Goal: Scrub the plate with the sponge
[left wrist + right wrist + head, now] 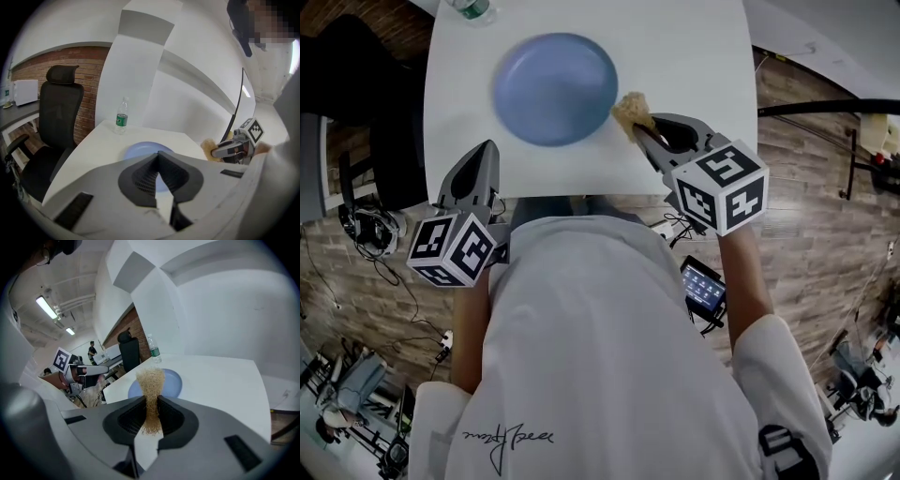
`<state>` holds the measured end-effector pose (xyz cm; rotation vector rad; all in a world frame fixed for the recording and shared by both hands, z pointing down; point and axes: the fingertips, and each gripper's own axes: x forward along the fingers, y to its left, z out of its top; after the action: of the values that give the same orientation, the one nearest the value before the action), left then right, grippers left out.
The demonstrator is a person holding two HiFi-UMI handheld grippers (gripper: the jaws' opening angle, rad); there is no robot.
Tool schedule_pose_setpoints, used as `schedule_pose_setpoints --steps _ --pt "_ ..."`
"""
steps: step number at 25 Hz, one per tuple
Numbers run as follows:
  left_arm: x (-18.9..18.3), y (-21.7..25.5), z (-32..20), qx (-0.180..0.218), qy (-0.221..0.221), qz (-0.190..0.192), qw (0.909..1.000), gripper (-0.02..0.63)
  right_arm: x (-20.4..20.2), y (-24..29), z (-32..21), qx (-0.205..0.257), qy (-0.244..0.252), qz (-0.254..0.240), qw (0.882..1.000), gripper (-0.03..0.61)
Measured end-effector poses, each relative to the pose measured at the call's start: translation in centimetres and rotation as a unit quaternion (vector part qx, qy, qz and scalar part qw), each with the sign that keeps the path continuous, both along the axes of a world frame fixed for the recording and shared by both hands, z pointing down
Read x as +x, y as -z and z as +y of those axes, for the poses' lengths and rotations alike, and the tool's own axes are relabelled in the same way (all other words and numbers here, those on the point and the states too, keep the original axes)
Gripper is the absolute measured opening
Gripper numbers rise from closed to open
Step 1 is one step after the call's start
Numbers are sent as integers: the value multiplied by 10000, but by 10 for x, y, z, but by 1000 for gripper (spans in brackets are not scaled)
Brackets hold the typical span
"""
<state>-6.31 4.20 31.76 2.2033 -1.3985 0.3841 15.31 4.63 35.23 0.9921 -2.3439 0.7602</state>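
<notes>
Blue and round, the plate (555,89) lies on the white table (694,56) in the head view, with a clear bottle (471,7) at the far edge. The tan, fibrous sponge (630,112) sits just beside the plate's right rim, pinched in the right gripper (645,129). Whether it touches the rim I cannot tell. The left gripper (485,153) hangs over the table's near left edge, apart from the plate. A person in a white shirt (600,356) fills the lower part of the view, above a wood floor (825,216).

From the left gripper view, the left gripper (158,157) has its jaws closed tip to tip with nothing between them. The plate (140,150) shows just past the tips, and the bottle (121,116) stands upright beyond it near the table's far corner. A black office chair (56,122) stands at the left before a brick wall (70,58). At the right, the right gripper (216,151) holds the sponge (207,145) clear of the plate.

From the right gripper view, the right gripper (151,404) has its jaws clamped on the sponge (151,380), whose frayed tuft sticks up past the tips. The plate (172,383) lies behind the tuft on the table. The bottle (152,348) and the chair (129,352) stand further back, and the left gripper (96,369) shows at the left.
</notes>
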Motion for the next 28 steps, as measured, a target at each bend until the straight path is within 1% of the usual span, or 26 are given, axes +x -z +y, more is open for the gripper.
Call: schedule_pose_setpoints --steps 7,17,22,25,28 --pt "-14 -7 -18 -157 170 -74 9997 15 -18 -6 -19 -58 225 108 9997 52" --pt "-28 -42 -44 -477 283 -183 9983 20 -29 -32 -45 -286 202 250 9991 52" --pt "-35 -62 -58 -738 284 -203 9967 20 -39 -44 -61 -452 223 386 9980 52" --pt "-41 -77 -65 -910 303 -309 9949 21 -47 -52 -70 -498 214 446 9975 51" --pt "-45 -90 -67 -1097 355 -260 9930 21 -57 -59 -78 -561 232 506 9969 51"
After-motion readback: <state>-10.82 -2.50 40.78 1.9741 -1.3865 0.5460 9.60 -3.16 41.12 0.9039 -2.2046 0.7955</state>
